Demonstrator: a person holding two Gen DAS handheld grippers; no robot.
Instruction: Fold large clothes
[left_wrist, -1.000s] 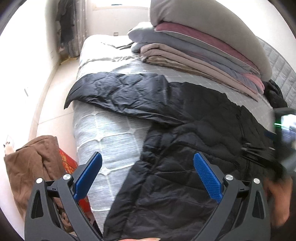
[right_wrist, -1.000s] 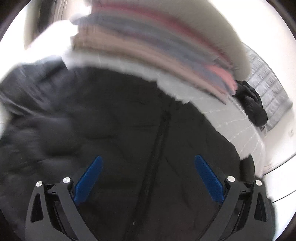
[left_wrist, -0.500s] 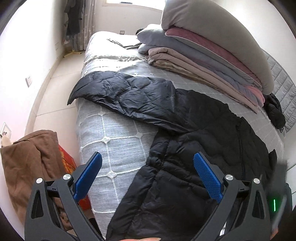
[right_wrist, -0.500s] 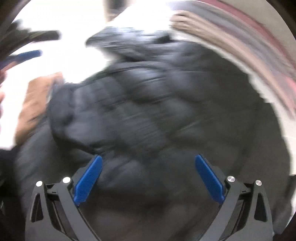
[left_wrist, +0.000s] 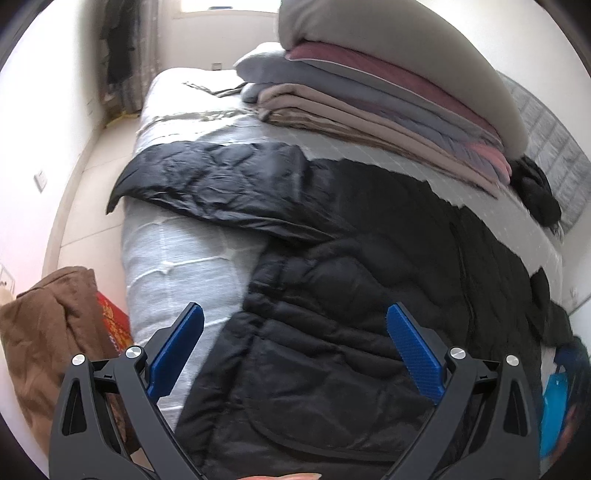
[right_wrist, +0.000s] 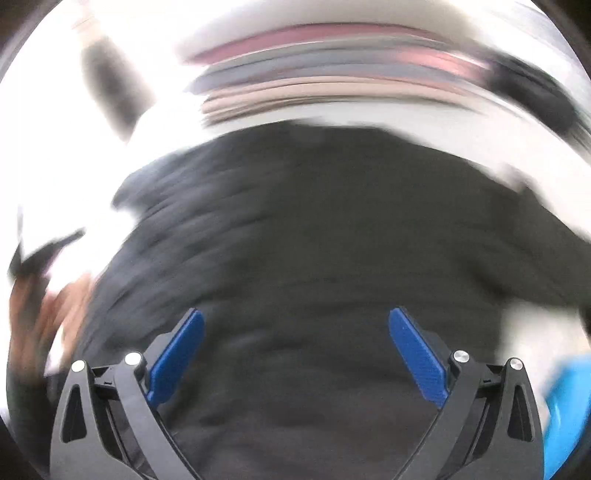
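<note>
A large black quilted jacket (left_wrist: 362, 273) lies spread flat on a grey bed (left_wrist: 173, 258), one sleeve (left_wrist: 214, 184) stretched out to the left across the bed. My left gripper (left_wrist: 295, 347) is open and empty, held above the jacket's lower left edge near the bed's side. In the right wrist view the picture is heavily blurred; the same jacket (right_wrist: 314, 251) fills the middle. My right gripper (right_wrist: 295, 350) is open and empty above it.
A tall stack of folded blankets and a pillow (left_wrist: 388, 85) lies at the far side of the bed. A small dark garment (left_wrist: 535, 188) lies at the right. A brown cloth (left_wrist: 51, 332) and a red box (left_wrist: 112, 321) sit on the floor at the left.
The left view has shifted a little closer to the jacket. The right gripper has swung fast from the left back over the jacket's middle; it is open throughout.
</note>
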